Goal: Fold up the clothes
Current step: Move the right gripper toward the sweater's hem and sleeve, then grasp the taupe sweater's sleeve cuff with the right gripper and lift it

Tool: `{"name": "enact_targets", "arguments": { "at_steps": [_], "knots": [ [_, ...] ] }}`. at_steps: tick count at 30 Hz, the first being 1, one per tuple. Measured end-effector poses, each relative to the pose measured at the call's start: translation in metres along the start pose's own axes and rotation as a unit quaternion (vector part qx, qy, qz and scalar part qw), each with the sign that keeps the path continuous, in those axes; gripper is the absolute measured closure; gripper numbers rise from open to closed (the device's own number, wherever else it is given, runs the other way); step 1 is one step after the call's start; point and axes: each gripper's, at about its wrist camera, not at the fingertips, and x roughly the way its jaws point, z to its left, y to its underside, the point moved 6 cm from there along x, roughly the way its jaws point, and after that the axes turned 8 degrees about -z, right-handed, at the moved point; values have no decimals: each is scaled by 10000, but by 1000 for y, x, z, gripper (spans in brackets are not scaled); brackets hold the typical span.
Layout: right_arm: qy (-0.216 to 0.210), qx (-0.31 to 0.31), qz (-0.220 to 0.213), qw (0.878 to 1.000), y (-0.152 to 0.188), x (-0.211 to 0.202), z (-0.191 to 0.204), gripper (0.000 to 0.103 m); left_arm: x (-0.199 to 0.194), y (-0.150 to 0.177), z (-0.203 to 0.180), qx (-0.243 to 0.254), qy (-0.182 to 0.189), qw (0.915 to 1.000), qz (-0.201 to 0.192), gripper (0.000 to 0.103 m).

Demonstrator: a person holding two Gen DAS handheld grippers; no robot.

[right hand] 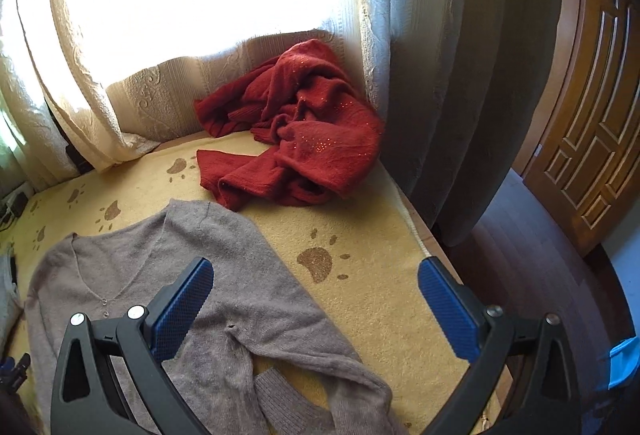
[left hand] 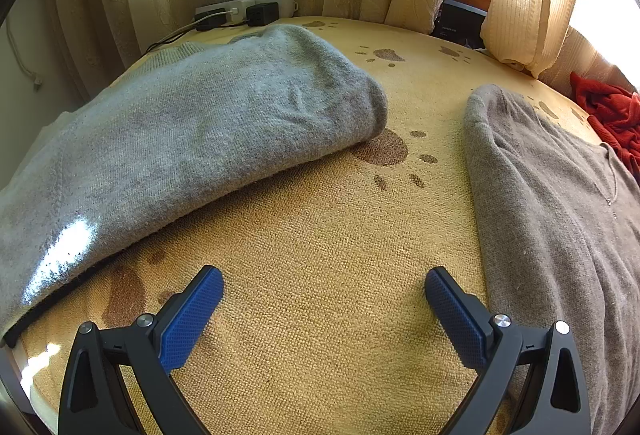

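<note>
Both pairs of jaws stood wide and held nothing. The left gripper (left hand: 324, 309) hovered over bare yellow mat (left hand: 320, 255), between two garments. The right gripper (right hand: 316, 299) hung above the taupe sweater (right hand: 224, 299), which lay spread flat at lower left of its frame, one sleeve bent across the bottom. The grey sweater (left hand: 192, 139), at the left of the left view, looked already folded. At upper centre of the right view, the red sweater (right hand: 296, 131) lay crumpled. By my judgement, one was done and two remained.
</note>
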Motion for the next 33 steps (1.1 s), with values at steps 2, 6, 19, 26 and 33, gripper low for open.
{"name": "enact_targets", "arguments": {
  "at_steps": [2, 6, 19, 26, 33],
  "knots": [
    [-211, 184, -105, 9996, 8, -5, -6, 0, 0, 0, 0, 0, 0, 10000, 0, 0],
    [-708, 515, -491, 9949, 28, -19, -19, 0, 0, 0, 0, 0, 0, 10000, 0, 0],
    [-2191, 1114, -1652, 9551, 90, -57, -34, 0, 0, 0, 0, -1, -2, 10000, -1, 0],
    [-2359, 1077, -1731, 9501, 106, -48, -19, 0, 0, 0, 0, -1, -2, 10000, -1, 0],
    [-2125, 2050, -1211, 9477, 116, -15, -53, 0, 1, 0, 1, 4, 2, 10000, -2, 0]
  ]
}}
